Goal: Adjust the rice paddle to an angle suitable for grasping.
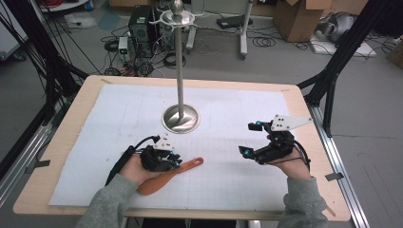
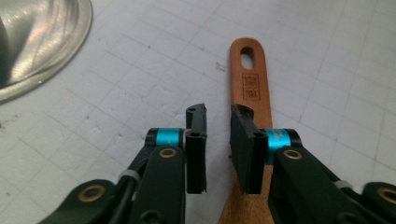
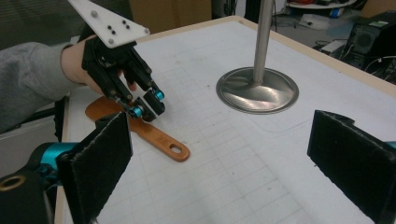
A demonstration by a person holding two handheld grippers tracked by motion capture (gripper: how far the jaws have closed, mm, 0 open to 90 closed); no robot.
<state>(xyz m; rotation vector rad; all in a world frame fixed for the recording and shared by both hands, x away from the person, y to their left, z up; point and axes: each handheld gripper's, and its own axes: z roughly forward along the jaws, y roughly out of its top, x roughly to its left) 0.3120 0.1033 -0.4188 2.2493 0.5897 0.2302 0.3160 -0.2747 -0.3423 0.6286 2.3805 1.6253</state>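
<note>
Left gripper (image 1: 167,159), jaws slightly parted and gripping nothing, sits over the handle of the orange-brown wooden spatula (image 1: 167,176) lying flat on the white gridded mat (image 1: 119,118); right gripper (image 1: 254,138) wide open, well apart.

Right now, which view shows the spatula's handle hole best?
Left gripper view: the spatula handle runs up from beside the left gripper, hole and stamped mark clear. Right gripper view shows the hole small and oblique. High view gives the whole spatula, hole unresolved.
</note>
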